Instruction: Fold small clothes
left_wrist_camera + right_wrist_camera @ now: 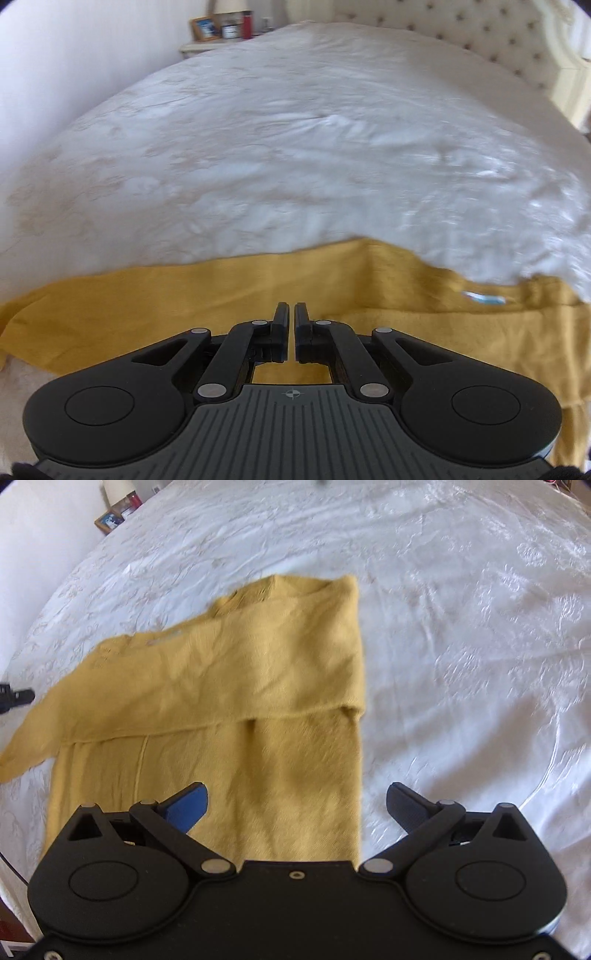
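From the left wrist, the left gripper [290, 314] has its fingers drawn together with only a thin slit between them, and no cloth shows in that slit; it hangs over the yellow sweater [369, 295], which lies across the near part of the white bedspread [295, 147]. With the jaws shut and empty, the risk is that they press down on the knit and drag it instead of taking an edge, pulling the fold askew. From the right wrist, the right gripper [297, 805] has its fingers spread wide over the sweater's lower body, holding nothing — the right side is already folded in, while the left sleeve [26, 742] trails out flat. If the open jaws come down mid-panel they may pinch both layers and undo that fold.
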